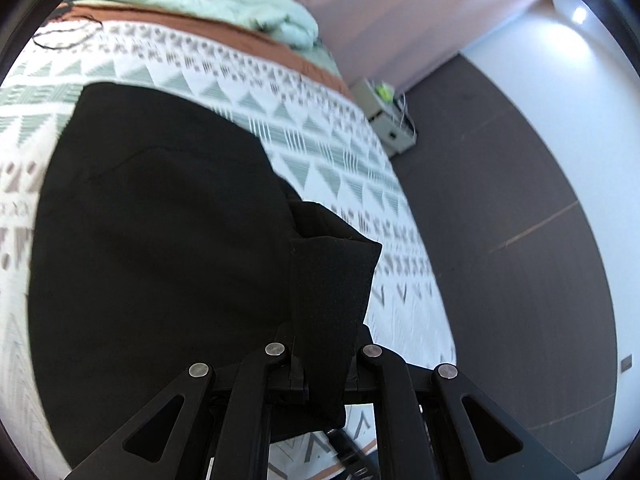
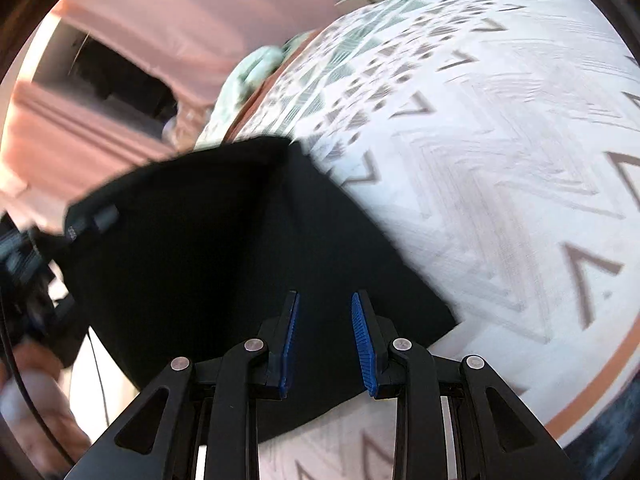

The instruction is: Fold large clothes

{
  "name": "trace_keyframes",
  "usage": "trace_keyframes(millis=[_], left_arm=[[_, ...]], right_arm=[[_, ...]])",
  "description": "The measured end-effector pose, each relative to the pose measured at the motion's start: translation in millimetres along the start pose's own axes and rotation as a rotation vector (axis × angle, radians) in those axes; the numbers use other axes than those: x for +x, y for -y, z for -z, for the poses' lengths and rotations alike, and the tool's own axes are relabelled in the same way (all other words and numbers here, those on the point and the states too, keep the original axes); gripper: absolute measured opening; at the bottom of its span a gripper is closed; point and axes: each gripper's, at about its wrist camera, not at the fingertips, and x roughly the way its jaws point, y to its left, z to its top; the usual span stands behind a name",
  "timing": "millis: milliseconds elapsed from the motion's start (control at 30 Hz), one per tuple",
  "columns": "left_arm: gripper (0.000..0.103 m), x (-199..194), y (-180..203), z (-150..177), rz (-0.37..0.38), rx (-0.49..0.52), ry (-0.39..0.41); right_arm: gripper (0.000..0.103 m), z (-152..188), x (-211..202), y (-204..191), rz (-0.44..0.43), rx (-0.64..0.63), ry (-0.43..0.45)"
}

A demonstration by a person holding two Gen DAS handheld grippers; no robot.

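A large black garment lies spread on a bed with a white, grey-green patterned bedspread. My left gripper is shut on a corner of the black garment, and the pinched flap stands up between its fingers, hiding the pads. In the right wrist view the same black garment lies on the bedspread. My right gripper hovers open just above the cloth near its edge, the blue pads well apart with nothing between them.
A mint-green quilt is bunched at the head of the bed. A pale bedside cabinet stands by the dark floor to the right. Pink curtains hang behind. A person's hand and the other gripper's body show at left.
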Motion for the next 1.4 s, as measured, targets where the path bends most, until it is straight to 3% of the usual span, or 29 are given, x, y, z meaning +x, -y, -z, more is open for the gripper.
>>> trace_keyframes(millis=[100, 200, 233, 267, 333, 367, 467, 567, 633, 700, 900, 1033, 1133, 1167, 1233, 1267, 1400], left_arm=[[0.011, 17.4, 3.1, 11.7, -0.004, 0.034, -0.071], [0.032, 30.2, 2.2, 20.2, 0.034, 0.067, -0.146], [0.043, 30.9, 1.4, 22.0, 0.066, 0.069, -0.159], [0.053, 30.2, -0.1, 22.9, 0.099, 0.066, -0.168], [0.059, 22.1, -3.2, 23.6, 0.148, 0.064, -0.162], [0.060, 16.1, -5.1, 23.2, 0.153, 0.070, -0.155], [0.060, -5.7, -17.4, 21.5, 0.140, 0.074, -0.123], [0.060, -32.2, -37.6, 20.8, 0.078, 0.070, -0.070], [0.060, -46.0, -49.4, 19.0, 0.025, 0.072, -0.029], [0.060, -65.3, -66.8, 21.3, -0.015, 0.059, 0.009], [0.060, -95.0, -121.7, 25.9, -0.107, -0.009, 0.083], [0.060, -92.0, -157.2, 36.5, -0.126, -0.080, 0.097], [0.060, -93.0, -182.7, 47.4, -0.121, -0.137, 0.075], [0.060, -93.8, -185.4, 47.2, -0.121, -0.150, 0.073], [0.060, -87.0, -188.0, 47.3, -0.140, -0.142, 0.064], [0.060, -84.8, -187.0, 47.5, -0.156, -0.131, 0.058], [0.060, -72.3, -189.2, 48.9, -0.106, -0.147, 0.019]], right_arm=[[0.029, -5.9, -0.2, 9.7, -0.006, 0.041, 0.021], [0.029, -8.3, -5.9, 19.3, -0.023, 0.080, 0.030], [0.030, -9.3, -5.6, 21.7, -0.032, 0.090, 0.032], [0.034, -9.2, -6.6, 23.8, -0.043, 0.100, 0.037], [0.046, -11.9, -11.5, 30.6, -0.058, 0.116, 0.056], [0.051, -11.1, -15.0, 31.8, -0.065, 0.122, 0.075], [0.051, -12.1, -23.0, 31.1, -0.086, 0.111, 0.114], [0.052, -19.1, -16.4, 15.4, -0.109, 0.084, 0.141], [0.059, -22.8, -16.2, 8.0, -0.134, 0.063, 0.159], [0.073, -20.3, -23.4, 1.2, -0.148, 0.044, 0.176], [0.074, -21.2, -18.1, -26.0, -0.149, -0.049, 0.189], [0.074, -21.3, 0.1, -41.1, -0.100, -0.077, 0.142], [0.074, -25.7, 4.9, -46.4, -0.039, -0.096, 0.154], [0.071, -27.2, 6.2, -46.8, -0.024, -0.096, 0.160], [0.049, -30.5, 8.5, -47.0, 0.023, -0.105, 0.161], [0.026, -33.1, 12.7, -47.5, 0.076, -0.116, 0.143], [0.011, -34.5, 13.0, -41.2, 0.060, -0.093, 0.098]])
